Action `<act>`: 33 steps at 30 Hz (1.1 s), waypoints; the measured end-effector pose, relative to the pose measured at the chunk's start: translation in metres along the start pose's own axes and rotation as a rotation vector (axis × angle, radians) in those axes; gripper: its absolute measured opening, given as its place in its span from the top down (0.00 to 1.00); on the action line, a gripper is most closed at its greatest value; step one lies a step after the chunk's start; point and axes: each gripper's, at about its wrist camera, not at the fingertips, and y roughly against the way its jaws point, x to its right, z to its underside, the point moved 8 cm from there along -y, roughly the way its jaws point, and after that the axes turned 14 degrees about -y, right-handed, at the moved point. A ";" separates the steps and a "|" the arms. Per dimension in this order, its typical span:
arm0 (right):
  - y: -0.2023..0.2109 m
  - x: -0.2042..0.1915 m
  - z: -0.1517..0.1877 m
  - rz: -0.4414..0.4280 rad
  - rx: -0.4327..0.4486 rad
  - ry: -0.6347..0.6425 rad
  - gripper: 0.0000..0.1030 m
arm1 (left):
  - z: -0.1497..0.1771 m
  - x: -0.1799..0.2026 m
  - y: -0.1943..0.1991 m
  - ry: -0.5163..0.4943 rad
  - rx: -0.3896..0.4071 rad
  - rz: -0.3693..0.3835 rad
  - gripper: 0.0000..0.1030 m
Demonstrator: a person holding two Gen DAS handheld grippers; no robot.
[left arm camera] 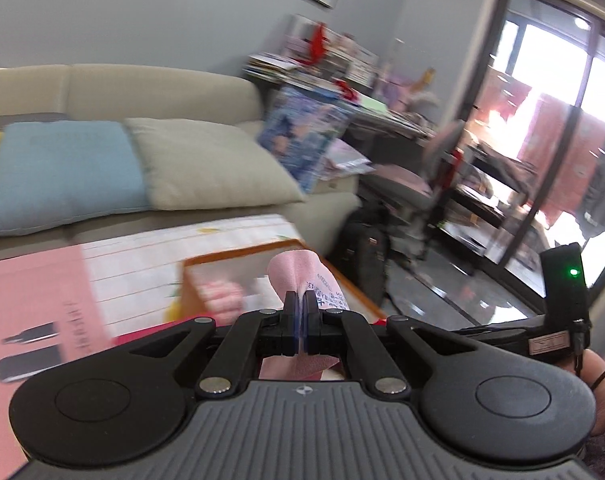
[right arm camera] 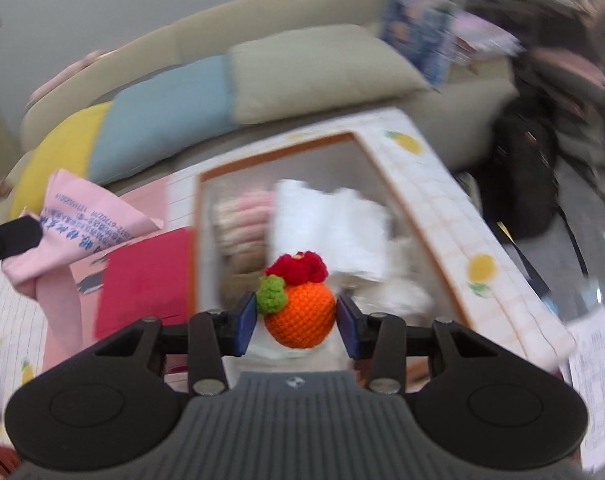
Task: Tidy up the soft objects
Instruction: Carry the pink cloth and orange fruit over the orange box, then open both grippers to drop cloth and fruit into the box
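Observation:
My left gripper [left arm camera: 301, 320] is shut on a pink cloth with blue print [left arm camera: 302, 276], which sticks up past the pads. The same pink cloth [right arm camera: 90, 220] hangs at the left of the right wrist view, beside the box. My right gripper [right arm camera: 296, 320] is shut on an orange crocheted ball [right arm camera: 300, 316] topped with a red flower and a green leaf. It hovers over an orange-rimmed storage box [right arm camera: 430, 224] holding white cloths [right arm camera: 334, 232] and a pink-striped soft item [right arm camera: 242, 220]. That storage box [left arm camera: 238, 258] lies just beyond my left fingers.
A beige sofa [left arm camera: 162, 88] behind the table carries blue [left arm camera: 66, 168], beige [left arm camera: 210, 164] and yellow cushions. A pink sheet [left arm camera: 30, 300] and a red one [right arm camera: 142, 280] lie on the lemon-print tablecloth [right arm camera: 482, 272]. Cluttered shelves, a black bag [left arm camera: 362, 256] and a glass door stand right.

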 end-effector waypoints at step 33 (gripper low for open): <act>-0.065 0.020 0.028 0.157 -0.160 0.142 0.48 | 0.071 0.016 -0.109 -0.012 -0.342 0.040 0.78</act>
